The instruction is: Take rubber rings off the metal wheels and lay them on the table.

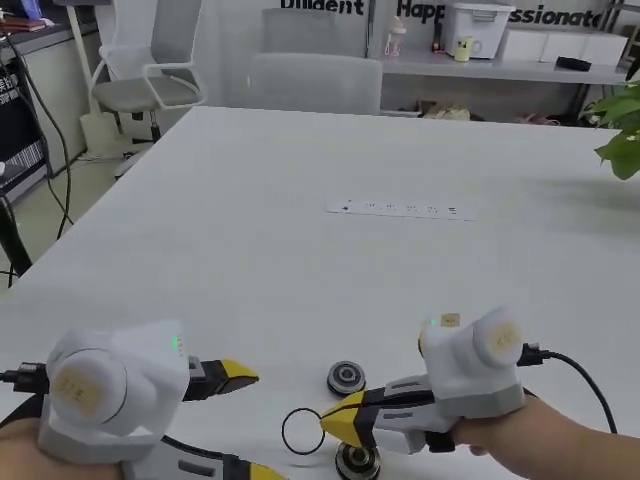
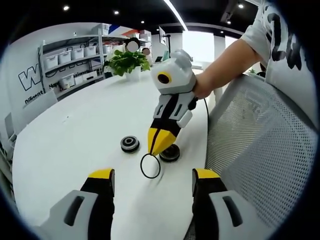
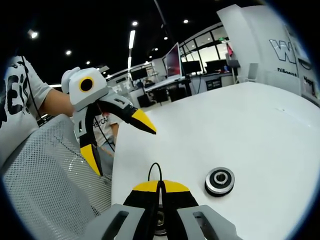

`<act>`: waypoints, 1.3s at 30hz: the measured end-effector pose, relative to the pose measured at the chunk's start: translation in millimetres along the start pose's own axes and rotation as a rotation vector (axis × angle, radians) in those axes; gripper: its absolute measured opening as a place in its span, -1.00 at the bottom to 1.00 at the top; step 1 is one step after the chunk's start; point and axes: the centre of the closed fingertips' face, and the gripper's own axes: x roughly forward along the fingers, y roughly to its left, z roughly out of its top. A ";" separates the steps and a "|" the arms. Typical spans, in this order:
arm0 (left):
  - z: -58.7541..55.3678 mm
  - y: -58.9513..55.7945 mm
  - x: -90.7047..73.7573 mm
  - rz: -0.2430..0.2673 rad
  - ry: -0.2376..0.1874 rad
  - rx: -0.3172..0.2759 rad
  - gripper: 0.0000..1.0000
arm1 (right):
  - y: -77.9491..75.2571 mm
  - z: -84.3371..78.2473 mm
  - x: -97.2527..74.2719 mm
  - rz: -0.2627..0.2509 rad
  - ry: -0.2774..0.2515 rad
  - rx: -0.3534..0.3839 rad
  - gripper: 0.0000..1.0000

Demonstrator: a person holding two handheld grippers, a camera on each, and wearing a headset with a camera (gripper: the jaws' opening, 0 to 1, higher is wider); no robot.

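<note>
A: Count first.
B: Rubber ring (image 1: 284, 430): one, black, thin. Metal wheels: two. Claws: two, one per hand.

A: Wheels, placed from the right claw?
B: First wheel (image 1: 346, 377) stands free on the bench, just beside the right claw (image 1: 328, 422) on its far side, not touching it. Second wheel (image 1: 357, 460) sits under the right claw's body, partly covered. Both show a dark outer band. Whether that band is a ring on either wheel, cannot tell.

A: Surface and room?
B: Bench (image 1: 300, 230): white, matt, wide. A socket strip (image 1: 398, 209) is set flush in it, well beyond the right claw toward the far edge. Farther off the same way are a white office chair (image 1: 150, 80), shelving (image 2: 70, 60) with storage boxes, and a green plant (image 1: 620, 130). On the near side of the right claw is a grey mesh chair back (image 2: 250, 140).

A: Claw states?
B: Right claw: jaws together, pinching the ring's rim at the yellow tips. Left claw (image 1: 252, 420): jaws wide apart, gripping nothing. It points at the right claw's tip, near but not touching.

A: Ring against claw?
B: The ring hangs off the very tip of the right claw. Its loop extends forward toward the left claw and sits around neither wheel. Whether its lower edge touches the bench, cannot tell.
</note>
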 end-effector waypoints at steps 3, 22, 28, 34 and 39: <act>-0.6 -0.7 -0.3 -0.001 0.002 0.002 0.23 | -1.3 -2.1 2.3 -0.011 0.011 -0.015 -1.00; -2.8 -0.6 0.6 -0.004 0.012 0.000 0.23 | -9.9 -6.5 -0.9 -0.052 0.032 -0.060 -0.92; -0.6 -1.3 3.8 -0.018 0.017 0.008 0.23 | -12.2 -7.2 -6.5 -0.058 0.031 -0.056 -0.84; 4.0 -2.3 8.5 -0.038 0.021 0.021 0.21 | -12.8 -4.2 -15.4 -0.061 0.015 -0.054 -0.79; 10.5 -0.8 13.2 -0.045 0.015 0.030 0.17 | -13.4 -3.6 -23.4 -0.061 0.008 -0.053 -0.75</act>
